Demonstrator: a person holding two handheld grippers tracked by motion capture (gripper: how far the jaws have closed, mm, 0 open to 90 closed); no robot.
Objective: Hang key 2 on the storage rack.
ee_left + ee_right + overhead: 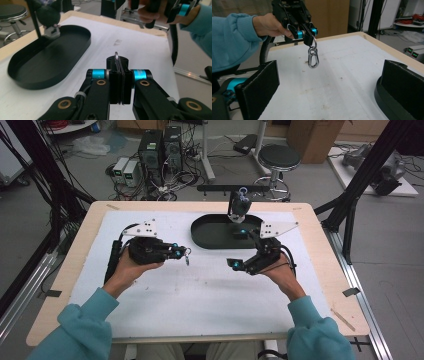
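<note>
White mat [200, 290] bare in front; black oval tray [212, 234] behind. Left gripper [185, 254] clamped on carabiner [313, 57], dangling above mat. Right gripper [239, 265] wide, empty. Likely handover: steady left, close right squarely on clip body.

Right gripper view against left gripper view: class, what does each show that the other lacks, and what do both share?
Right gripper view alone: the metal carabiner hanging in full from the shut left claw, and the right claw open. Left gripper view alone: the whole black oval tray, a dark figure on a stand at its far end, and a stool. Both: the white mat and a teal sleeve.
</note>
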